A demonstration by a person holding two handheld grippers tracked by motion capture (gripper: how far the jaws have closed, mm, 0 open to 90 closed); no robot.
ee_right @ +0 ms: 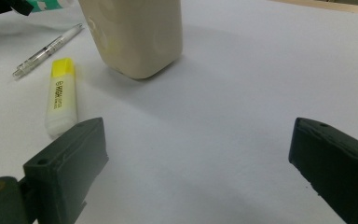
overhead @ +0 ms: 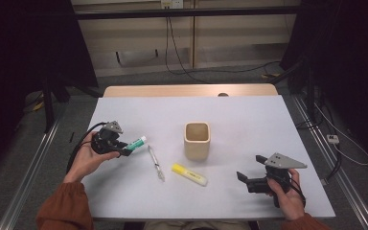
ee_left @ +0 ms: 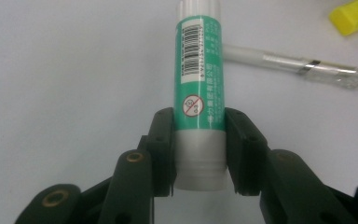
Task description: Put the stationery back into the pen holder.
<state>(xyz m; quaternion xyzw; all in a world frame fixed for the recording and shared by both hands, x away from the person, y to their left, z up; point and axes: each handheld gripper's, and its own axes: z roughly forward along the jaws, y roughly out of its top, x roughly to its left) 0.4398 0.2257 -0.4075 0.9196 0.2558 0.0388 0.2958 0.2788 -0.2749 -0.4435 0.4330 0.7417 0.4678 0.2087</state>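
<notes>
left tool (ee_left: 199,154) pinching the glue stick (ee_left: 199,93), left of the cup (overhead: 197,140). right tool (ee_right: 200,163) spread wide. grasp step; next i judge: lift, carry over the cup, drop in.

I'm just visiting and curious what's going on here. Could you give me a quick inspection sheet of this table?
Surface: white table, flat.
Job's things: green glue stick clamped in the left gripper.
Clutter: clear pen, yellow highlighter, beige cup upright, all apart.
Grippers: left shut on the glue stick; right gripper open, holding nothing.
Cables: black cable trails from the left gripper.
Surroundings: grey floor, wires by the far wall.
</notes>
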